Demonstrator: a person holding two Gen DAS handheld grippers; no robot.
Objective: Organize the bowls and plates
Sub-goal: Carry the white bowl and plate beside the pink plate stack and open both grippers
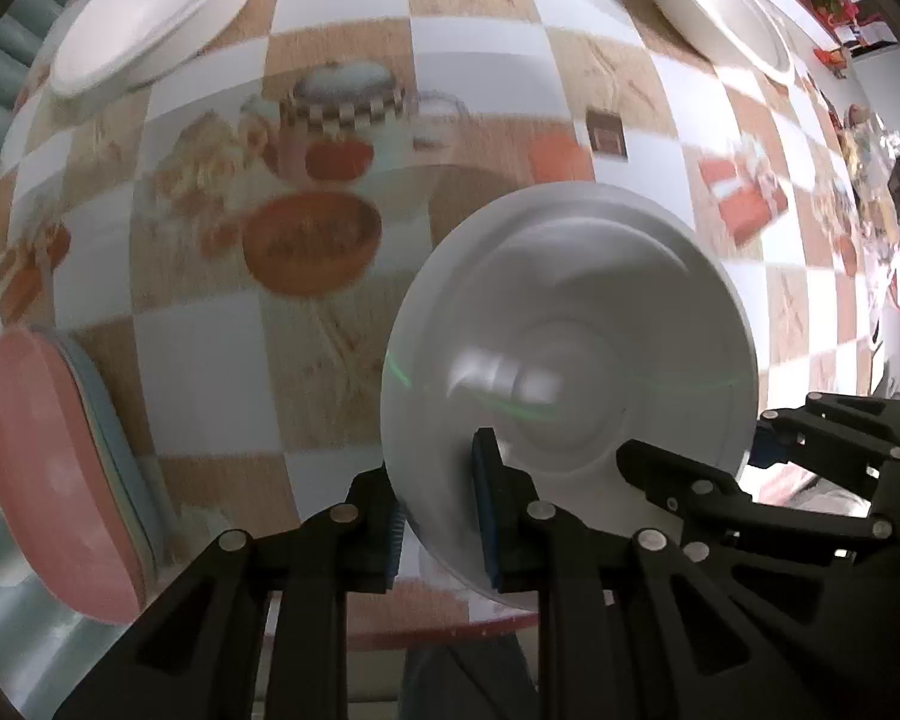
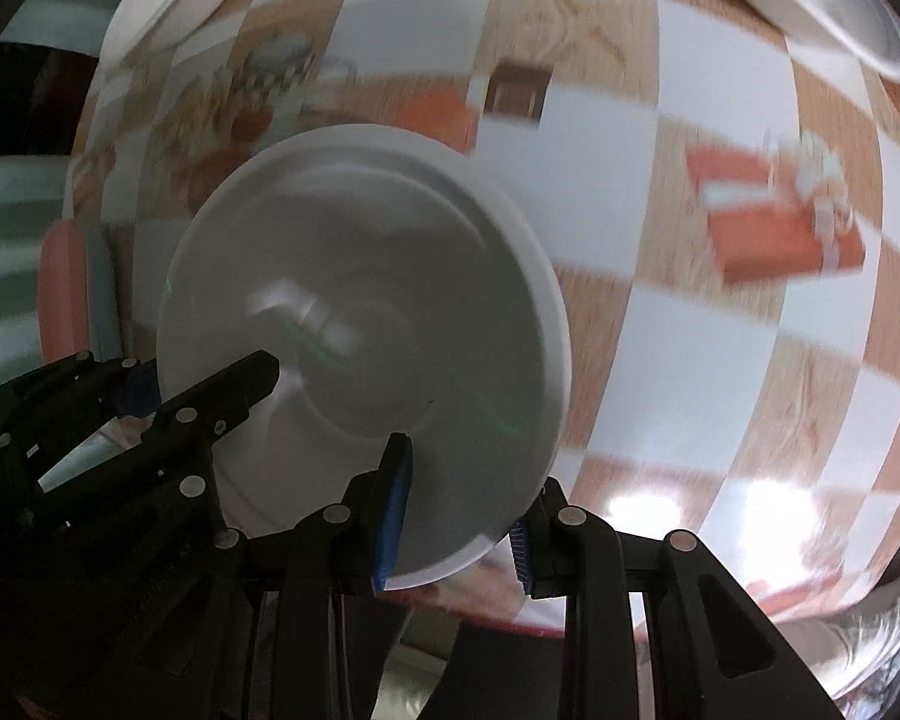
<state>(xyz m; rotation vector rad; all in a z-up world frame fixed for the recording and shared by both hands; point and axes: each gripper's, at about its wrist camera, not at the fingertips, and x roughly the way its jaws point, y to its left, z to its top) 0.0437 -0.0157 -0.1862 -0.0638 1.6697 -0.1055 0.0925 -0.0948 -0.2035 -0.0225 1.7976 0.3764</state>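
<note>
Pink plate stack (image 1: pixel 60 480) lies at lower left. Left gripper (image 1: pixel 444 516) pinches the white bowl (image 1: pixel 570 372) by its near-left rim; right gripper (image 2: pixel 456 516) pinches the near-right rim. Bowl sits centre frame, directly ahead of both.

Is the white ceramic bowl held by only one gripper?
No: in the left wrist view the white ceramic bowl has its rim pinched by both the left gripper and the right gripper.
</note>
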